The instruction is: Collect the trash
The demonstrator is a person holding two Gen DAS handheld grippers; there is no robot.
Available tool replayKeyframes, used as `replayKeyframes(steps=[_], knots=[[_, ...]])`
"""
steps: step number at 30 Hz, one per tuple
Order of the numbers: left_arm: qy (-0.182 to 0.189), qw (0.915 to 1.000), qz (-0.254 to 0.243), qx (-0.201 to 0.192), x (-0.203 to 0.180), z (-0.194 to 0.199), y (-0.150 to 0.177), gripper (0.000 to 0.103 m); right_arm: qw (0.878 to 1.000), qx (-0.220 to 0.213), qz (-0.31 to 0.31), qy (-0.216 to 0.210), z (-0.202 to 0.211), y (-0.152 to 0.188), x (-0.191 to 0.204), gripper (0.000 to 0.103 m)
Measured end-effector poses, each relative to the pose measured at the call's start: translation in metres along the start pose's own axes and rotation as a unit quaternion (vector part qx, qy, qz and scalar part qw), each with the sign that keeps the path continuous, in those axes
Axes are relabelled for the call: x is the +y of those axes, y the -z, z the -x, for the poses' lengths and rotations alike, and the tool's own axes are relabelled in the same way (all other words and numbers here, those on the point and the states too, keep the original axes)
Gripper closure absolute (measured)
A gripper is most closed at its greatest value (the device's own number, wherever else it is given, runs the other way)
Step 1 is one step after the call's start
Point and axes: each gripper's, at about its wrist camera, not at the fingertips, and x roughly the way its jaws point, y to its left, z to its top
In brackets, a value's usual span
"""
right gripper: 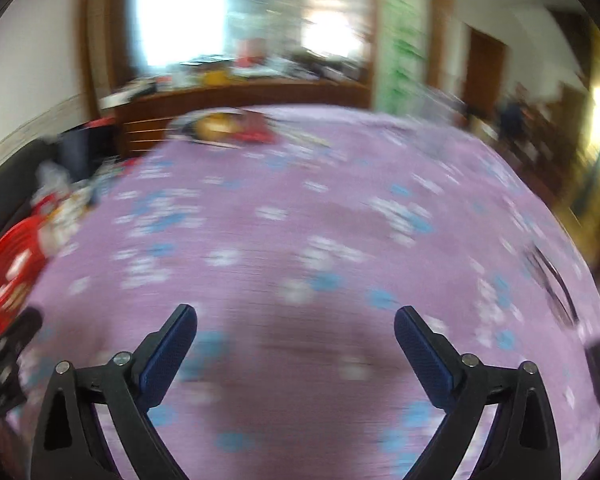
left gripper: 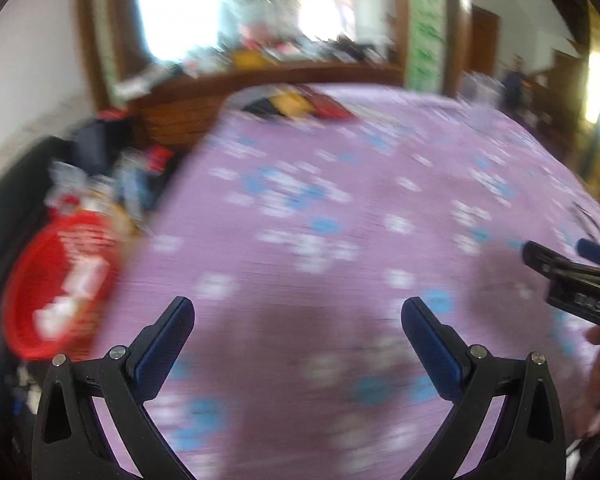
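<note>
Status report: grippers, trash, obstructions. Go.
Left hand-held gripper open, empty. Right hand-held gripper open, empty. Red basket left of the purple bedspread, scraps inside. Frames blurred; no obstruction seen.

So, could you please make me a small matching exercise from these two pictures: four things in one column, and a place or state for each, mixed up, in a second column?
Things:
1. red basket
2. left gripper
3. purple floral cloth
4. wooden dresser

Places or states:
A. spread over the whole middle of the view
B. open, nothing between its fingers
C. at the far end, under a mirror
D. off the cloth's left edge, white scraps inside

Pairs: 1-D, 2-B, 3-A, 4-C
</note>
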Motion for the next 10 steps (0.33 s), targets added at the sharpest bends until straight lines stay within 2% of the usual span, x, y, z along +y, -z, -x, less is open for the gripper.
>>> replayKeyframes(steps=[3, 6, 10], knots=[[0.046, 0.9976, -0.019, 0.047, -0.042, -0.032, -0.011, 0.0, 0.998, 0.027, -0.048, 0.043, -0.017, 0.002, -0.042, 0.001], [0.044, 0.9964, -0.037, 0.063, -0.071, -0.054, -0.015, 0.0, 0.994, 0.056, -0.068, 0.069, -0.032, 0.004, -0.069, 0.001], [0.051, 0.992, -0.046, 0.106, -0.087, -0.077, -0.014, 0.0, 0.992, 0.081, -0.071, 0.067, -0.046, 0.004, -0.081, 0.001]])
